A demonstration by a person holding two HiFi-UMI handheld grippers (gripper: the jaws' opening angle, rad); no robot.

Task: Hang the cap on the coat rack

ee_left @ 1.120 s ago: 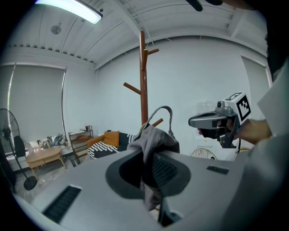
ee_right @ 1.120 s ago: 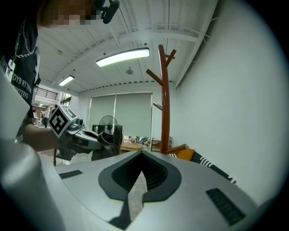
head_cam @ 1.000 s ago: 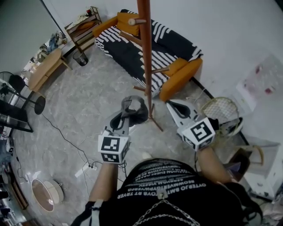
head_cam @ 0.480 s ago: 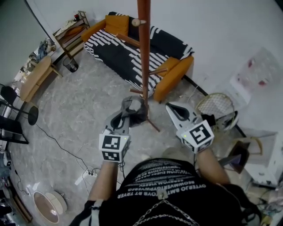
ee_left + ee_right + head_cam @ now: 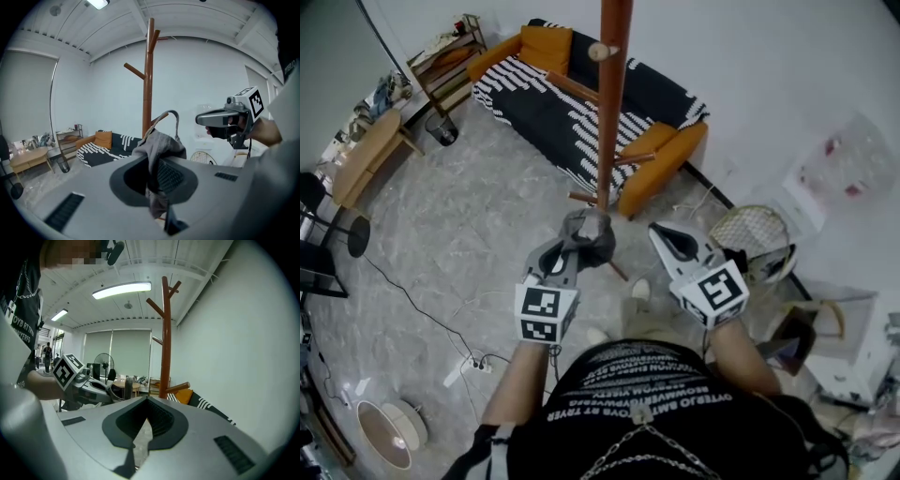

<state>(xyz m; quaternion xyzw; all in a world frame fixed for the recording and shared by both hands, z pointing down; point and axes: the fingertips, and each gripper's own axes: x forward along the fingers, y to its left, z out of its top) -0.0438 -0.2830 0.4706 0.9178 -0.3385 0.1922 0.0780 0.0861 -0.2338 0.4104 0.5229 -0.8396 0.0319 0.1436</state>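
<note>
Item: grey cap [image 5: 589, 234], centre of the head view, pinched by a fold of cloth in the nearly closed left gripper [image 5: 577, 246], strap loop uppermost; right gripper [image 5: 660, 232] just beside it at centre right, jaws together, empty. Handling note: raise the cap toward a peg [image 5: 602, 52] of the coat rack [image 5: 613, 112] at upper centre, offer the loop or crown to the peg tip, and let go only once it seats. Change since the earlier frame: the pole now stands directly behind the cap, the sofa [image 5: 553, 94] sits higher in frame, and the grip is unchanged.

The cap [image 5: 589, 236] sits in the left gripper [image 5: 572, 247], just left of the coat rack [image 5: 611, 112]. The sofa [image 5: 534, 103] lies behind it.
</note>
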